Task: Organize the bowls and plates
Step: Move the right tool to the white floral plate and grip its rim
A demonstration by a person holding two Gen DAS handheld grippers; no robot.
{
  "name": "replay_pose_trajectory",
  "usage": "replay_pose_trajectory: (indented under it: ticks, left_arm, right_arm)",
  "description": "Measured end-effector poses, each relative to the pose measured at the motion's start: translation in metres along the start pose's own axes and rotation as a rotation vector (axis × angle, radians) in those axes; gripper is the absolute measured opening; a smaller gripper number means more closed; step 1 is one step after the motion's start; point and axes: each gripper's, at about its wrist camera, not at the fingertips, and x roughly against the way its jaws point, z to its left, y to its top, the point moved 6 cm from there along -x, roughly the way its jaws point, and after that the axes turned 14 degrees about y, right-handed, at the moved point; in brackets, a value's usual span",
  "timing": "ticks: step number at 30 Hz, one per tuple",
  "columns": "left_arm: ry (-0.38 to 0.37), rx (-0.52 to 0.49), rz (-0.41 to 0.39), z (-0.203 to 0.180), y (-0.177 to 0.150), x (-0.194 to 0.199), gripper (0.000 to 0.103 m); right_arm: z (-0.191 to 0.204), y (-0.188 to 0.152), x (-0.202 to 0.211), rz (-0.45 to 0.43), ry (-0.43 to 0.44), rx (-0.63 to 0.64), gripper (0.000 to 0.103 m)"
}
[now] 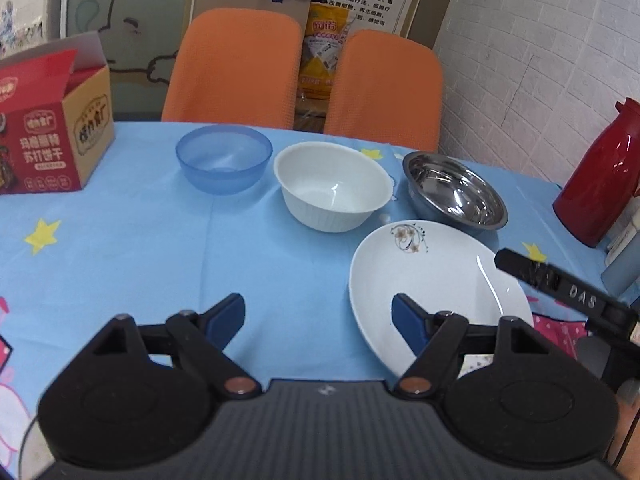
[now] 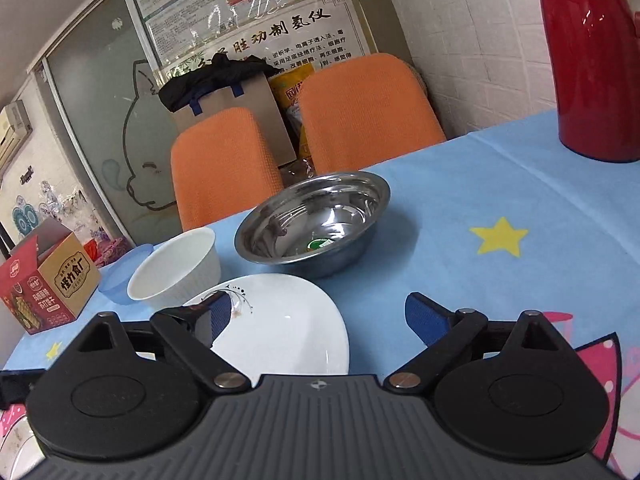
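We are holding both the left gripper (image 1: 318,316) and right gripper (image 2: 318,316) spread, grasping nothing. The shallow white flower-printed plate (image 2: 280,320) is lying between the right fingers, toward the left one; the right gripper is nearer.

the blue tablecloth (image 1: 160,248) with yellow stars is the landmark here. on its far left stands a red and tan cardboard snack box (image 1: 52,136), flap up. at its right edge stands a glossy red thermos (image 1: 604,176), upright. behind the cloth's far edge are two orange chair backs (image 1: 236,64), side by side, with a yellow bag (image 1: 324,52) showing in the gap between them. further behind sits a brown paper bag (image 2: 236,108) with blue handles and something black on top. a white poster (image 2: 276,40) with chinese writing leans on the wall behind that.
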Motion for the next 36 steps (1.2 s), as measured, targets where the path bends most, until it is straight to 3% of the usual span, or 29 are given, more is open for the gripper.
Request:
replay_pose_trajectory:
  ticks: [6,12,19,24,27,29,36]
  left_arm:
    - [-0.052,0.04,0.12,-0.02,0.006,-0.045,0.074]
    - [-0.061,0.006,0.137,-0.038,0.005,-0.063,0.074]
    - [-0.015,-0.021,0.121,-0.044,0.002,-0.065,0.074]
    - [0.032,-0.094,0.085,-0.051,-0.005,-0.063,0.065]
    - [0.032,-0.109,0.073,-0.055,-0.009,-0.059,0.055]
    - [0.004,-0.112,0.071,-0.059,-0.011,-0.055,0.042]
    - [-0.027,-0.121,0.081,-0.056,-0.028,-0.034,0.042]
  right_arm:
    - [0.008,-0.01,-0.011,0.078,-0.02,0.069,0.103]
    - [0.009,-0.015,-0.016,0.128,-0.037,0.106,0.103]
    - [0.014,-0.024,-0.023,0.183,-0.092,0.18,0.103]
    - [0.017,-0.026,-0.023,0.185,-0.097,0.211,0.103]
    - [0.024,-0.027,-0.02,0.196,-0.065,0.214,0.101]
    - [0.027,-0.03,-0.016,0.205,-0.067,0.206,0.101]
    - [0.045,-0.051,0.014,0.187,-0.123,0.192,0.1]
